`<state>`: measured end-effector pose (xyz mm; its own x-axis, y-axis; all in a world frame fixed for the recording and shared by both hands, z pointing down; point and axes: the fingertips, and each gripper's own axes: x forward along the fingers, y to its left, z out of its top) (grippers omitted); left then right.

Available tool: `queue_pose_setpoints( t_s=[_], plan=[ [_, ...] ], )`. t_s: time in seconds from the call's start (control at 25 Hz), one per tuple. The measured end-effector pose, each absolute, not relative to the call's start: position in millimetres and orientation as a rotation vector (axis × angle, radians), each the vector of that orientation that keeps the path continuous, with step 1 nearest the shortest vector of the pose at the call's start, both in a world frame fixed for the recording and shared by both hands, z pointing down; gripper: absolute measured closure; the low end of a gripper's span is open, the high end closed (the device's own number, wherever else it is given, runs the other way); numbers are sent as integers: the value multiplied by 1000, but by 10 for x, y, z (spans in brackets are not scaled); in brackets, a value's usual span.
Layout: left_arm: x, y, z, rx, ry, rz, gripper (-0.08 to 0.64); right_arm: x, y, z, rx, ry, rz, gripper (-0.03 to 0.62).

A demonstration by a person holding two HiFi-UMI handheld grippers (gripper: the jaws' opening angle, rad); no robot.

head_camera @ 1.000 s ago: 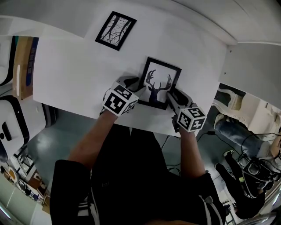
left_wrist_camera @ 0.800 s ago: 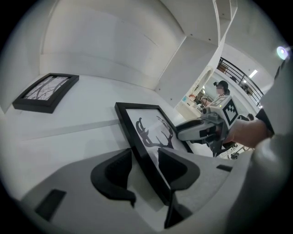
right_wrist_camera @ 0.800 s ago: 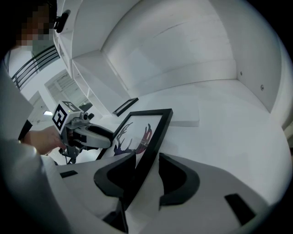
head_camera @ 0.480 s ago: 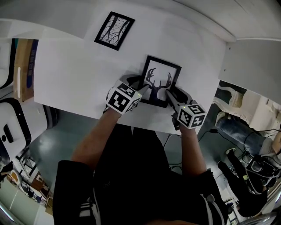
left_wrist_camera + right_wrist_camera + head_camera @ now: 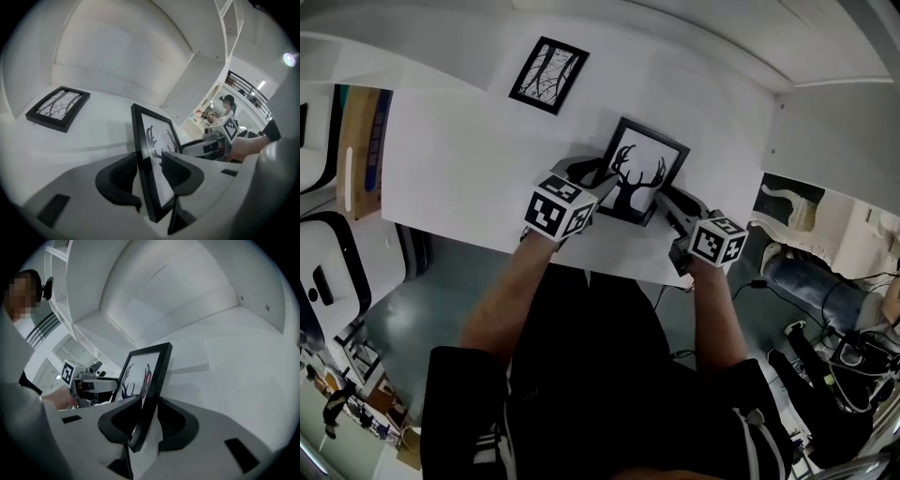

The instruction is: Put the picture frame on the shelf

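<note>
A: Where is the deer picture frame (image 5: 639,172)?
B: Tilted up near the white worktop's (image 5: 459,159) front edge. The left hand-held gripper (image 5: 598,180) clamps its left side. The right hand-held gripper (image 5: 667,199), jaws just closing, pinches its right side. A second frame (image 5: 548,75) lies flat behind.

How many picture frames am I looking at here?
2. The antler frame is tilted up near the front, gripped by the left gripper and the right gripper, whose jaws have just been closing on it. The branch frame lies flat farther back left.

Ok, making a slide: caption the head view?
Left tool and right tool, jaws just closing, clamp the deer picture frame.
</note>
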<state>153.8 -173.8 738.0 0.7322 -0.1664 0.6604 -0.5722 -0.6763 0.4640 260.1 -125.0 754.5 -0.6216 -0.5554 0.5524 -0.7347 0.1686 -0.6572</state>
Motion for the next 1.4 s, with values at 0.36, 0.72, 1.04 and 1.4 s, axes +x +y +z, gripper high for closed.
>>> queue_pose_setpoints(
  t_s=[0.36, 0.72, 1.04, 1.4],
  plan=[
    [1526, -1707, 6826, 2329, -602, 739, 453, 2685, -1351, 6994, 1247, -2432, 1409, 497],
    [1530, -1570, 6458, 2333, -549, 654, 480, 2740, -1303, 6652, 1191, -2508, 1399, 497],
    [1498, -1441, 6059, 2377, -485, 623, 482, 2697, -1131, 6241, 1099, -2610, 1408, 497],
    [1488, -1291, 5573, 2460, -440, 558, 482, 2677, -948, 5696, 1013, -2782, 1242, 500]
  ],
)
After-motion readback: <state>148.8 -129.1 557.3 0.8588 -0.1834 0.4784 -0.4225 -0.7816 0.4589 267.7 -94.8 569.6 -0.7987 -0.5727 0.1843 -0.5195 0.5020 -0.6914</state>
